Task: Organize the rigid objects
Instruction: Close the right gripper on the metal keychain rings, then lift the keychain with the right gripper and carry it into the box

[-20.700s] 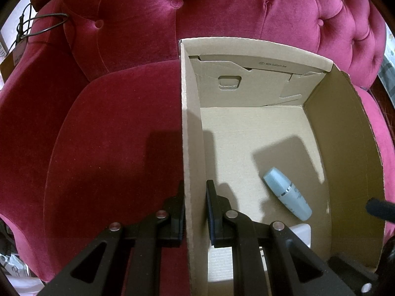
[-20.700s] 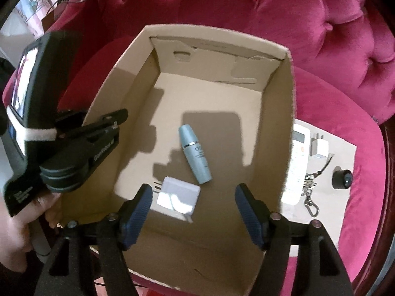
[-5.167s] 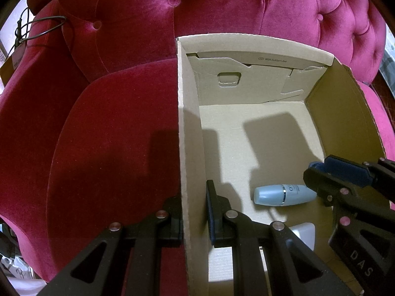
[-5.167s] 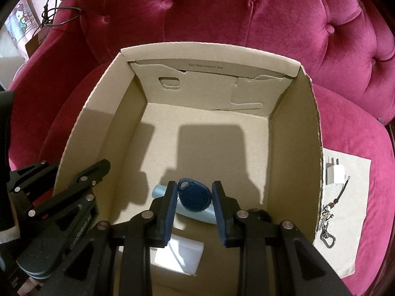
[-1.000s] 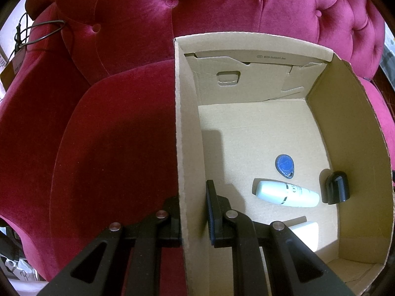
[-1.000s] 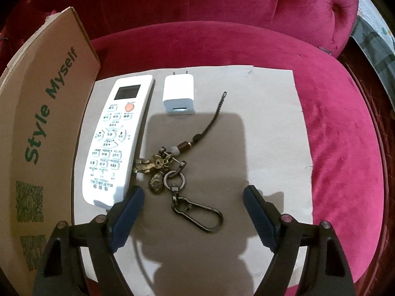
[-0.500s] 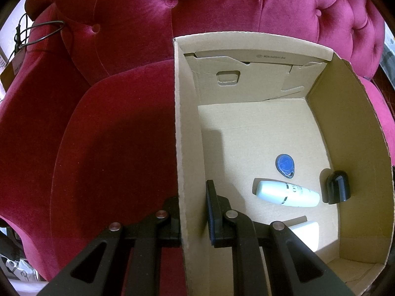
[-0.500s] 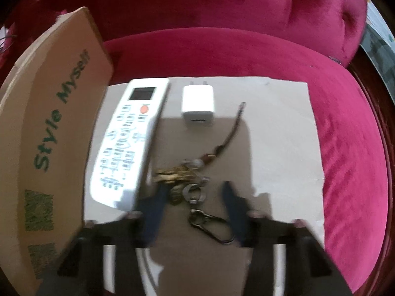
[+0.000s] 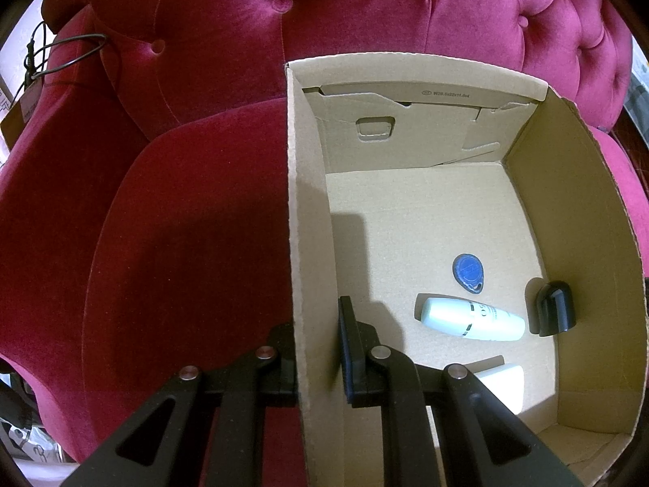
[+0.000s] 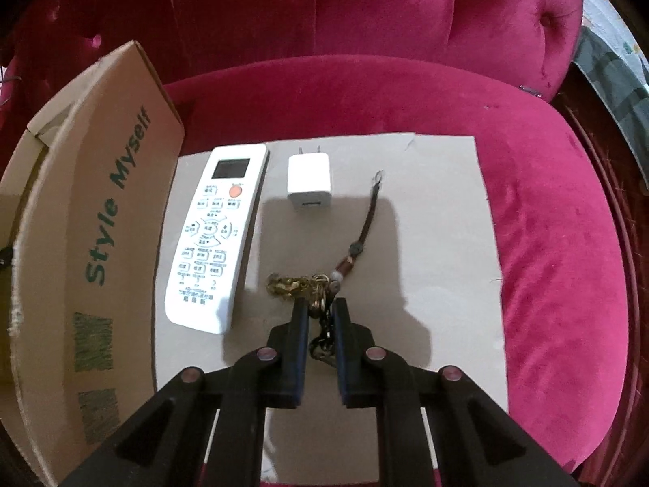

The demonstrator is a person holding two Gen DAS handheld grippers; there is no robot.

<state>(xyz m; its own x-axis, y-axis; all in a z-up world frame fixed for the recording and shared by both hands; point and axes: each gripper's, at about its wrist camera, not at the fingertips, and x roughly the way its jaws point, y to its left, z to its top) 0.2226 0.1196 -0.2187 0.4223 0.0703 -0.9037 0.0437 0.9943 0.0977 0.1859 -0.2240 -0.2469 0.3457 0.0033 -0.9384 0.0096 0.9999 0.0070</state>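
Observation:
My left gripper (image 9: 316,324) is shut on the left wall of the open cardboard box (image 9: 308,186), one finger outside and one inside. On the box floor lie a blue key fob (image 9: 468,272), a pale blue bottle (image 9: 470,319), a black cap (image 9: 555,313) and a white block (image 9: 501,381) half hidden by my fingers. My right gripper (image 10: 320,308) is shut on the brass keychain (image 10: 300,284), whose cord (image 10: 367,219) trails up over the brown paper sheet (image 10: 438,251). A white remote (image 10: 217,235) and a white charger (image 10: 308,180) lie beside it.
The box's outer wall (image 10: 101,251), printed "Style Myself", stands just left of the remote. Everything rests on a red velvet tufted sofa (image 10: 547,243). A wire and tag (image 9: 48,61) hang at the sofa's far left.
My right gripper's fingers came together around the keychain's ring and clasp, and the view rose slightly. The left gripper and the box contents have not moved.

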